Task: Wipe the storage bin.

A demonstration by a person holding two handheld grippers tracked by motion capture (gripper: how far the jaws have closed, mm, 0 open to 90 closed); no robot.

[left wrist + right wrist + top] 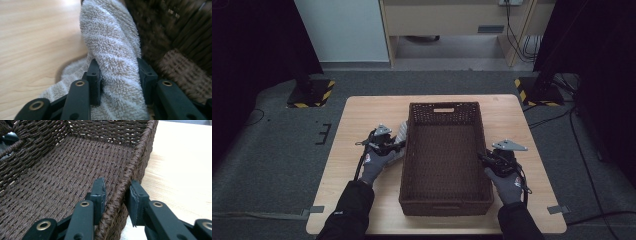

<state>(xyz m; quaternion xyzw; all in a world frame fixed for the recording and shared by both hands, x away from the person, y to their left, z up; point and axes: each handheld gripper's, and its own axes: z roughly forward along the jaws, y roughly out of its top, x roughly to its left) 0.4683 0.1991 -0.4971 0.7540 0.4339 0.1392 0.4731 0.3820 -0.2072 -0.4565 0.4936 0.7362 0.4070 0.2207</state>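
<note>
Basket (445, 165) of dark brown weave, rectangular and open-topped, sits lengthwise in the middle of the desk (362, 112), its near end close to the near edge, its far end short of the far edge. We see a slot handle in each end wall. Its woven floor is bare.

Towel (110, 45), pale grey-beige terry with faint stripes, lies on the desk just beside the basket's left wall, touching it. We note a fold of it standing up against the weave in the left gripper view.

Left gripper (395, 145) sits at the basket's left side, about midway between the near and far edges of the desk. Its jaws are closed onto the raised towel fold, one jaw on each side of the cloth, pile bulging between them.

Right gripper (484, 157) is at the basket's right wall, nearer the near edge. In the right gripper view (115, 195) its jaws straddle the rim: one jaw inside the basket, one outside over the desk. The inner jaw touches the weave; we cannot tell if the outer one presses it, so the grip itself is undetermined.

Gloved hands (376, 165) and dark sleeves enter from the near edge.
</note>
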